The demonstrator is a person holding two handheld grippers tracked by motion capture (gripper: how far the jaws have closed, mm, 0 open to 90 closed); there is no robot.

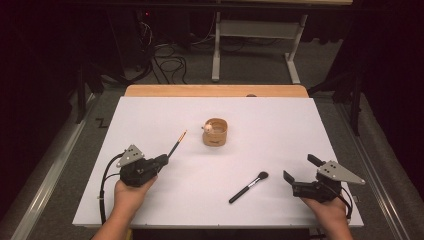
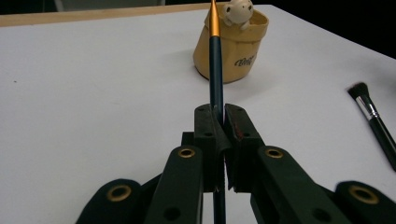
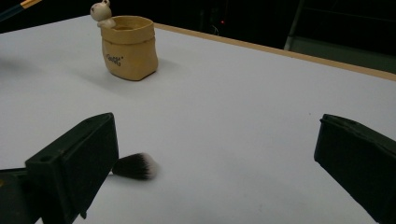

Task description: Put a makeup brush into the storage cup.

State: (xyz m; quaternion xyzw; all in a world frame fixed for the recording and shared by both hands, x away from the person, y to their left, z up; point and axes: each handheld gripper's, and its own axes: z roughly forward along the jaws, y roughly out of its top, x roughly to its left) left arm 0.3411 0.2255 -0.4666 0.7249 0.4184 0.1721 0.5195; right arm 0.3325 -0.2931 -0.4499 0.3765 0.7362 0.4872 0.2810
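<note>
Left gripper (image 1: 162,161) near the table's (image 1: 150,115) front-left corner, jaws clamped on a thin paintbrush (image 1: 177,144), tip aimed at the cup (image 1: 215,132). Right gripper (image 1: 299,167) near the front-right corner, jaws wide apart, holding nothing. Makeup brush (image 1: 248,187) lies flat toward the front edge, between both grippers. Tan cup sits mid-table.

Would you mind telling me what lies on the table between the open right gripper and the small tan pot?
Only bare white table lies between the right gripper and the pot in the high view; the makeup brush lies nearer the person.
</note>
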